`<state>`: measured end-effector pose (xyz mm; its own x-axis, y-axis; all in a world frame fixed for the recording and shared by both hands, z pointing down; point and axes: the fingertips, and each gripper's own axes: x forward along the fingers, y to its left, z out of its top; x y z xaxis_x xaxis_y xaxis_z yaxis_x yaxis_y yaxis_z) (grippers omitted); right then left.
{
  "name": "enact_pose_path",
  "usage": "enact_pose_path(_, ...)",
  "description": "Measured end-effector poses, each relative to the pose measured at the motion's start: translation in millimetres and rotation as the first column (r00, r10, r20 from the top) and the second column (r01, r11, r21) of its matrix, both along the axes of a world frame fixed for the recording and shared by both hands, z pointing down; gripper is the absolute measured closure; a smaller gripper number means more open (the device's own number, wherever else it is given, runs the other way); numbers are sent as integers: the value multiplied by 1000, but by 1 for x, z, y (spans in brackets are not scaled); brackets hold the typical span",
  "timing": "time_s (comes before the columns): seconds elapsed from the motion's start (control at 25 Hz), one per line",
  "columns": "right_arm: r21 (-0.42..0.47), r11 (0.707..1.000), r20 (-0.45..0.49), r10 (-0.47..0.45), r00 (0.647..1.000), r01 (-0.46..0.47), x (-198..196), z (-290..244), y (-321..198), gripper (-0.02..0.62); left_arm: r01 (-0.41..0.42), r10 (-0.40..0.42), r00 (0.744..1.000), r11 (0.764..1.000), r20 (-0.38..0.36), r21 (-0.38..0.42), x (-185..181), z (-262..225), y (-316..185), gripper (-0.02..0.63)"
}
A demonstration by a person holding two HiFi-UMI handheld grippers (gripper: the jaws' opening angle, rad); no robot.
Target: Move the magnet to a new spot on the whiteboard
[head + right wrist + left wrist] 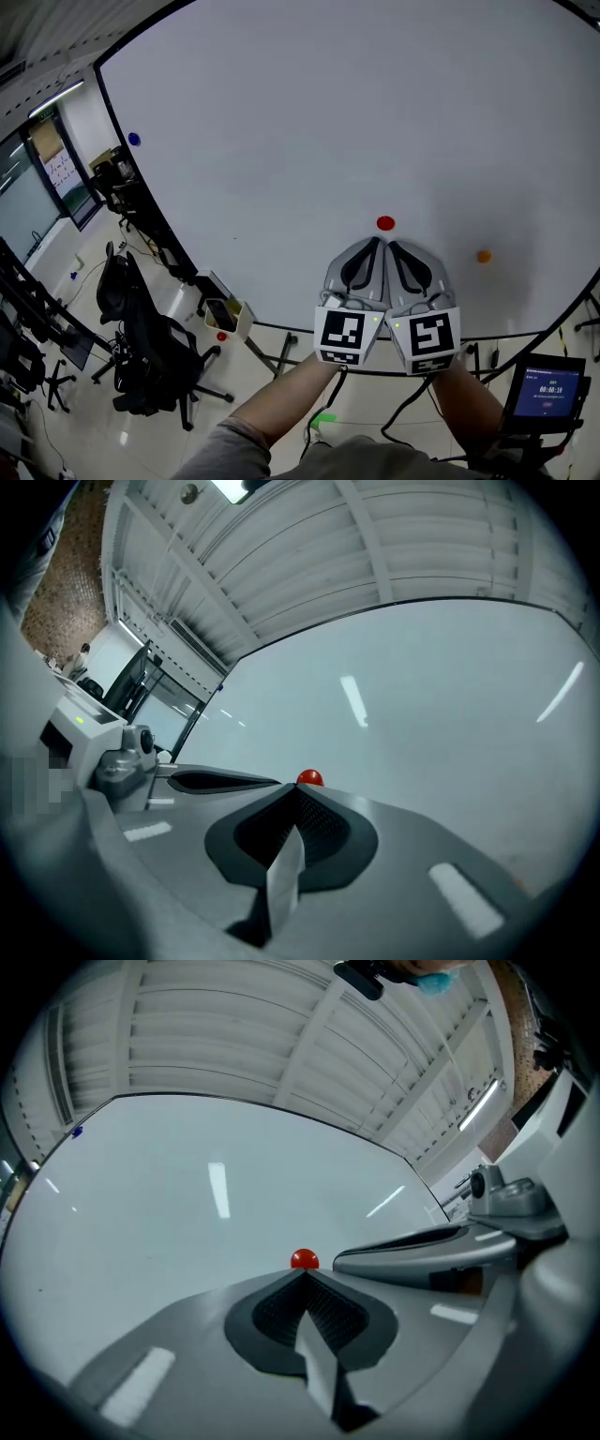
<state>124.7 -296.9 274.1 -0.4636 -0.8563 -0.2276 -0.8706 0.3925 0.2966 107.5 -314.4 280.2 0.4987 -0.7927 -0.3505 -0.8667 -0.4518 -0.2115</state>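
black office chair (141, 342), lit blue screen (551, 390); pale floor (94, 441)

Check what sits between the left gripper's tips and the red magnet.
Nothing: only a short bare strip of whiteboard separates the shut left gripper from the red magnet, clearest in the head view.

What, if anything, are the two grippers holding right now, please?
Nothing: both the left gripper and right gripper are shut and empty; the round red magnet sits beyond their tips.

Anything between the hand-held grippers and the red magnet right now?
Nothing visible. The left hand-held gripper and right hand-held gripper, both shut, face the red magnet across bare whiteboard; the orange magnet sits well aside.
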Motion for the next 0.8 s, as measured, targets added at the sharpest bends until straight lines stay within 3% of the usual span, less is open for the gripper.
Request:
enact_pose_path(0.16,-1,1000,5,16,1000,-16,8,3,-3,591,35,-35,999,999,7,25,2,-1,-3,598)
enact_pose_path(0.24,0,1000,11,24,1000,-24,12,4,-6,591,64,-64,998,997,6,38,1,-3,-6,521)
enact_pose_path(0.4,5,999,24,44,999,-44,21,3,-9,591,91,-93,995,994,24,57,3,-7,-13,435)
enact_pose_path(0.72,11,998,31,66,997,-66,34,5,-14,591,155,-158,987,985,42,73,10,-7,-27,438)
enact_pose_path(0.8,16,997,27,69,997,-69,35,7,-16,591,172,-175,984,982,33,82,5,-6,-29,493)
